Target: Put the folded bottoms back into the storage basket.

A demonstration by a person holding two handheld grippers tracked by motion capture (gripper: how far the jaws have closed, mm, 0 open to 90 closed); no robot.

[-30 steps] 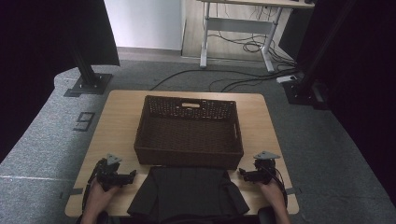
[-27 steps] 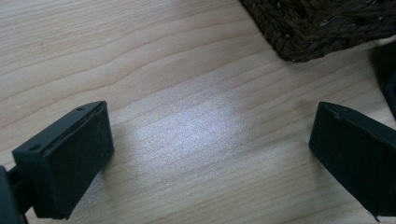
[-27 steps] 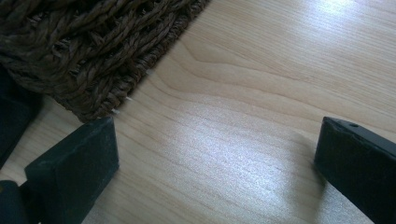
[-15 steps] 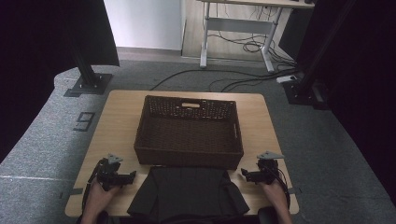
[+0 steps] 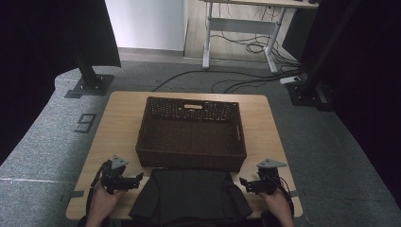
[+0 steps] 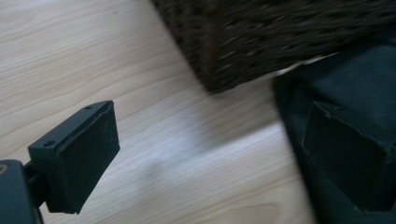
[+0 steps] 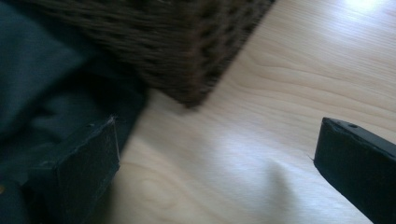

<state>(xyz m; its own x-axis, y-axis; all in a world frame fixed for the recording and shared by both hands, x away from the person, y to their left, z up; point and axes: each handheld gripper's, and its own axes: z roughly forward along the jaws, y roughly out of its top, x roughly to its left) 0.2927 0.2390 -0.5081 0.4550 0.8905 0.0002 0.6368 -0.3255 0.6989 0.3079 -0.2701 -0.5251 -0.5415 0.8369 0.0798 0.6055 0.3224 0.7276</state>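
A dark folded garment (image 5: pixel 189 196) lies at the table's front edge, just in front of a dark brown wicker basket (image 5: pixel 189 160) with nothing in it. My left gripper (image 5: pixel 136 179) is open at the garment's left edge; in the left gripper view one jaw hangs over bare wood and the other over the dark garment (image 6: pixel 355 79), with the basket's corner (image 6: pixel 243 51) ahead. My right gripper (image 5: pixel 244 182) is open at the garment's right edge. In the right gripper view one jaw is over the garment (image 7: pixel 42 74) and the other over wood, beside the basket's corner (image 7: pixel 177 56).
The wooden table (image 5: pixel 118 123) has bare strips left and right of the basket. Beyond it, grey carpet holds black stand bases (image 5: pixel 90 85), cables and a white desk frame (image 5: pixel 241 28).
Both grippers have drifted slightly toward the table's front edge and stay open beside the garment. Basket and garment have not moved.
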